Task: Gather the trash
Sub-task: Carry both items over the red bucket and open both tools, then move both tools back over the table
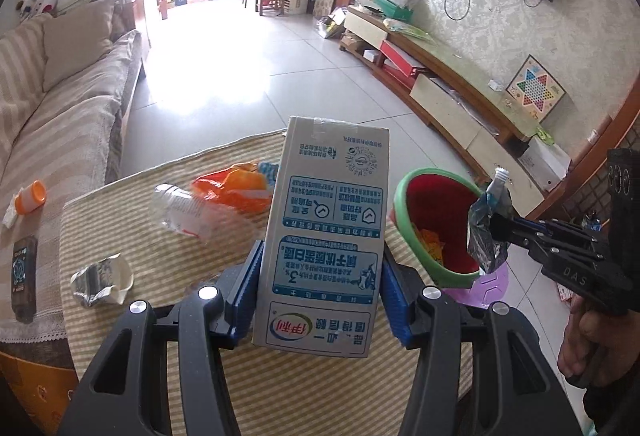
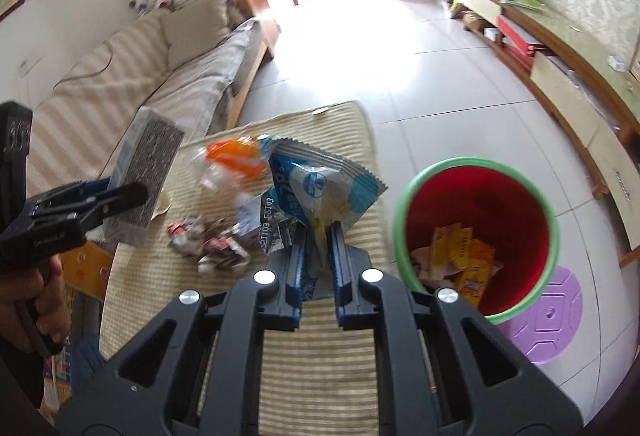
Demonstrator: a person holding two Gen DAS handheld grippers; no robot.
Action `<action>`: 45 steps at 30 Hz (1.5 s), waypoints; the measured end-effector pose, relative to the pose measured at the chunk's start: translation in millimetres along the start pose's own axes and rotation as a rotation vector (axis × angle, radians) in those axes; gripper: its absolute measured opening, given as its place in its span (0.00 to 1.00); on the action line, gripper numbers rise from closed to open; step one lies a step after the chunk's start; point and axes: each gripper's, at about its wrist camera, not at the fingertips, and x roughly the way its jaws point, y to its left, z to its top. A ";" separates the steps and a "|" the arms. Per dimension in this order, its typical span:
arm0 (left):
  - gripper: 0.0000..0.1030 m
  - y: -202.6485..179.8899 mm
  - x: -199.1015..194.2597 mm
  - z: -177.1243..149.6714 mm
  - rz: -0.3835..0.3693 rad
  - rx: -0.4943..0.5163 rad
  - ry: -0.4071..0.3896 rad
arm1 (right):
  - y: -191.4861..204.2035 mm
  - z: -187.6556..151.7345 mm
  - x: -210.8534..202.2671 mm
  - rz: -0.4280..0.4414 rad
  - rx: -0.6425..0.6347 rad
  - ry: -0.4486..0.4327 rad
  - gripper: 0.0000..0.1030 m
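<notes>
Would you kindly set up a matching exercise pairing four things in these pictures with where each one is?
Things:
1. milk carton
2. blue wrapper
3. red bin
4. clear bottle

Places:
A. lying on the striped cloth
B. held in the left tongs
C. on the floor, beside the table
D. pinched in the right tongs

Pairs: 1-B, 2-D, 3-C, 4-A

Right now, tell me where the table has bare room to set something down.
Free: the near striped tablecloth strip just ahead of both grippers, and its far corner by the floor. Crowded: mid-table, where the clear bottle, orange bag and crumpled wrapper lie. The bin borders the table's right edge.
</notes>
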 end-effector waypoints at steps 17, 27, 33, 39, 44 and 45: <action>0.49 -160.1 92.3 55.0 -0.240 0.146 0.075 | -145.0 20.1 -24.8 -0.121 0.185 -0.047 0.12; 0.50 -189.9 139.6 57.8 -0.253 0.202 0.156 | -173.9 19.3 -8.4 -0.125 0.239 -0.026 0.12; 0.57 -195.7 149.8 54.3 -0.209 0.251 0.177 | -178.2 22.1 1.4 -0.115 0.262 -0.010 0.44; 0.85 -179.9 142.2 54.5 -0.189 0.221 0.156 | -175.3 22.9 0.9 -0.119 0.262 -0.026 0.67; 0.89 -167.7 133.7 53.6 -0.183 0.194 0.146 | -169.4 22.3 -0.7 -0.117 0.256 -0.028 0.72; 0.89 -165.1 130.7 52.8 -0.184 0.190 0.143 | -168.1 22.6 -1.9 -0.116 0.253 -0.030 0.74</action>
